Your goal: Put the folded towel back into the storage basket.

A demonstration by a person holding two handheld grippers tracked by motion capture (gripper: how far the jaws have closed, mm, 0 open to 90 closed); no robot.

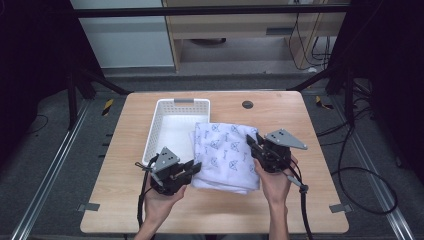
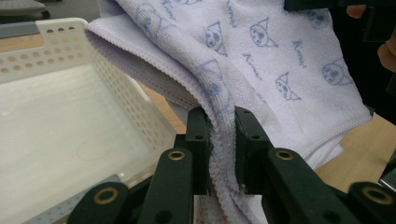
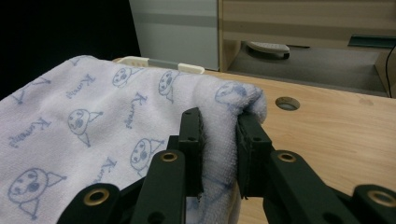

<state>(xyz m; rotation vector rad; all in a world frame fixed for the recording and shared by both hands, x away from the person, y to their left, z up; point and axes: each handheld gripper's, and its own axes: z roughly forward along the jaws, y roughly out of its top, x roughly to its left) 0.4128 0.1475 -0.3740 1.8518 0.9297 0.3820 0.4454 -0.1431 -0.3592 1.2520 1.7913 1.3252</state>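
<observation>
Now my left tool is clamped on the near left edge of the folded towel, the hemmed rim bunched between its two black jaws, as my left tool's view shows plainly. My right tool pinches the towel's right edge in the same way, a thick fold of cloth squeezed between the jaws. Both of my hands come in from the near side of the worktop, one at each side of the cloth.

Between the two tools the towel spans white with blue cat faces, its near hem close to the worktop and its left part lapping over the right rim of the white basket. From my left tool that perforated basket wall sits just beside the jaws, with the towel's edge draped above it. The basket's floor lies open to the left.

To the right of my right tool the wood runs bare out to the worktop's edge, broken by a round cable hole beyond the towel's far corner.
</observation>
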